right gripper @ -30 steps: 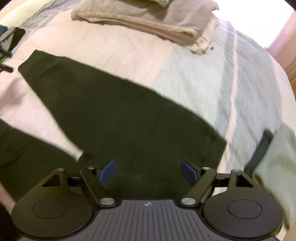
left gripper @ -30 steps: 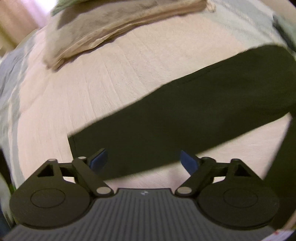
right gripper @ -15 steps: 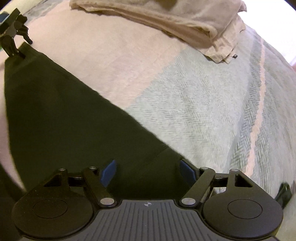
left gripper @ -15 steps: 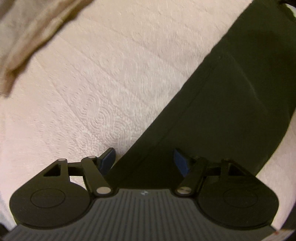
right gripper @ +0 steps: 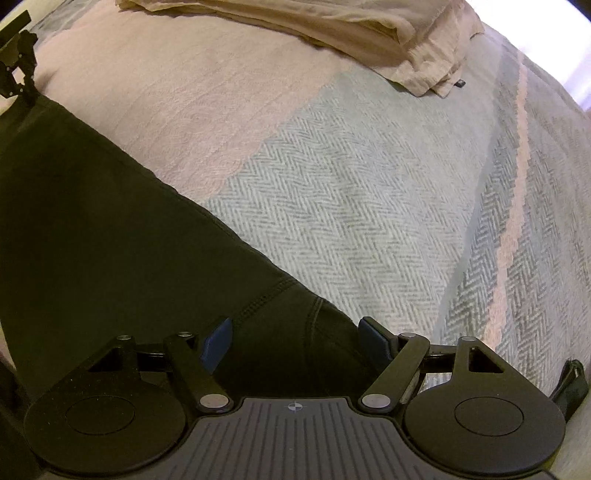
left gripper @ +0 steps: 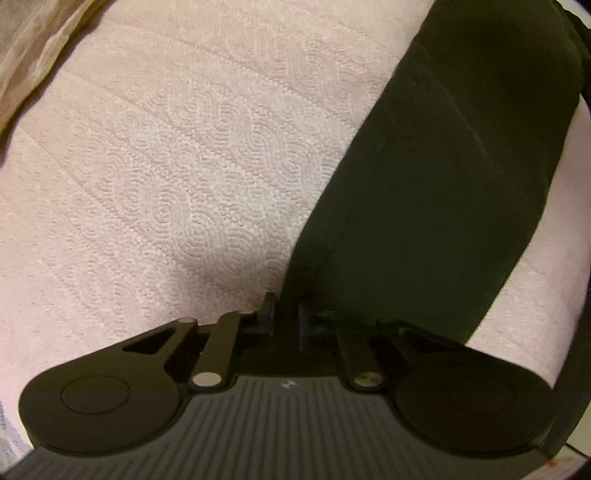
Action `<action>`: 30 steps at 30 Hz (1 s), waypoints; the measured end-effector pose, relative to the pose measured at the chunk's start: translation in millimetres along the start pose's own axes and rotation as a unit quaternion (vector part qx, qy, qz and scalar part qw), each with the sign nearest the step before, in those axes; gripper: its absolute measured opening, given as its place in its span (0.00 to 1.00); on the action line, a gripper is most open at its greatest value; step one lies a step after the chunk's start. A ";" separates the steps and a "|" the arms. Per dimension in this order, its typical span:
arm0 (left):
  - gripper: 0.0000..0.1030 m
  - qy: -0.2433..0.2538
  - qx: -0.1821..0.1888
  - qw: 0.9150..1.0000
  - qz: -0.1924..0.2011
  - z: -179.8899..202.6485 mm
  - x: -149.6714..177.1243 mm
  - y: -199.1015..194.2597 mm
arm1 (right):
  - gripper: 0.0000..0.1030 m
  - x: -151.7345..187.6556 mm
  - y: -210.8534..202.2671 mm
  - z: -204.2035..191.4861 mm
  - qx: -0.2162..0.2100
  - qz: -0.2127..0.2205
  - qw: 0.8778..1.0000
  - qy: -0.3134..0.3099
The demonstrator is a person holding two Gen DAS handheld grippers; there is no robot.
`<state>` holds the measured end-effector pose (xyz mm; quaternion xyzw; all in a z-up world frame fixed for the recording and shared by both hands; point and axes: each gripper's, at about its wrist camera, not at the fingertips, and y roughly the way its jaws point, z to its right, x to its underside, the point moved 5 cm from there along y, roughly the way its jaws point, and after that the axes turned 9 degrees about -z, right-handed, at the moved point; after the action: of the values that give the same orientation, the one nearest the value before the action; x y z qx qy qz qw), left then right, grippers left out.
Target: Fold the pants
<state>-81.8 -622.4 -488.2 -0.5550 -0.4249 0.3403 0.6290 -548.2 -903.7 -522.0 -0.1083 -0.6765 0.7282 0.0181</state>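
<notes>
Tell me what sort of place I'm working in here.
Most likely a bedroom, on a bed. The dark pants lie spread on a soft pink and grey-green herringbone woven blanket, a folded beige sheet or pillowcase stack sits at its far end, and no hard tabletop shows.

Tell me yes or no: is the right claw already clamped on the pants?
No. In the right wrist view the right claw stands wide open, its blue pads clear of the dark pants lying between them.
</notes>
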 end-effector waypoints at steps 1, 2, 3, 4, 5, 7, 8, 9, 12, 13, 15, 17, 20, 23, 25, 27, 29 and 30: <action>0.05 0.003 -0.006 1.000 0.001 2.4 1.7 -2.9 | 0.71 0.7 -1.3 0.7 0.000 -0.001 1.000 0.000; 0.04 0.004 -0.014 1.000 0.002 5.1 3.4 -5.7 | 0.71 1.1 -2.4 2.6 0.000 -0.001 1.000 -0.001; 0.03 0.006 -0.023 1.000 0.004 9.5 6.0 -9.5 | 0.71 2.0 -3.8 4.8 -0.001 -0.002 1.000 -0.002; 0.03 0.008 -0.031 0.999 0.007 13.5 8.8 -12.8 | 0.71 3.6 -4.9 7.8 0.001 -0.005 1.000 -0.004; 0.03 0.006 -0.039 0.999 0.011 17.6 12.4 -16.3 | 0.71 6.1 -5.5 10.1 0.004 -0.008 1.000 -0.006; 0.02 -0.001 -0.052 0.998 0.025 26.0 21.0 -22.7 | 0.71 10.7 -7.6 16.9 0.010 -0.016 1.000 -0.017; 0.02 -0.001 -0.059 0.998 0.030 29.6 23.5 -24.8 | 0.71 12.4 -8.4 20.1 0.011 -0.018 0.999 -0.024; 0.02 -0.003 -0.064 0.997 0.034 39.1 23.7 -27.1 | 0.71 13.3 -8.5 23.4 0.010 -0.018 0.999 -0.032; 0.02 -0.021 -0.078 0.996 0.046 50.8 25.0 -31.4 | 0.71 9.8 -4.2 30.0 0.006 -0.022 0.997 -0.068; 0.02 -0.027 -0.085 0.995 0.050 51.9 28.6 -33.4 | 0.71 6.8 -0.5 31.7 0.004 -0.025 0.997 -0.080; 0.02 -0.038 -0.095 0.993 0.057 56.9 28.2 -39.1 | 0.71 1.3 10.9 35.8 -0.005 -0.036 0.994 -0.101; 0.02 -0.037 -0.104 0.992 0.057 59.9 26.6 -41.6 | 0.71 -2.1 26.3 39.2 -0.021 -0.057 0.992 -0.114; 0.02 -0.039 -0.113 0.991 0.059 68.4 30.1 -47.1 | 0.71 -4.2 49.7 42.8 -0.056 -0.084 0.988 -0.116; 0.02 -0.036 -0.120 0.990 0.059 78.8 36.3 -52.4 | 0.66 -2.3 60.0 46.2 -0.087 -0.090 0.988 -0.096; 0.02 -0.036 -0.124 0.990 0.058 82.8 40.5 -56.1 | 0.43 0.5 57.7 48.1 -0.114 -0.091 0.986 -0.078; 0.02 -0.037 -0.132 0.989 0.058 85.9 40.6 -60.1 | 0.28 4.4 50.9 46.3 -0.116 -0.091 0.987 -0.069; 0.02 -0.036 -0.143 0.987 0.058 93.0 43.6 -70.1 | 0.11 7.5 41.1 44.3 -0.092 -0.087 0.989 -0.075; 0.02 -0.035 -0.148 0.987 0.058 94.7 44.0 -74.2 | 0.10 8.9 32.9 43.7 -0.084 -0.076 0.991 -0.076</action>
<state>-153.5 -555.4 -405.8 -0.6536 -0.4596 0.3289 0.5033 -560.9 -947.8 -553.0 -0.0018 -0.7407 0.6717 0.0128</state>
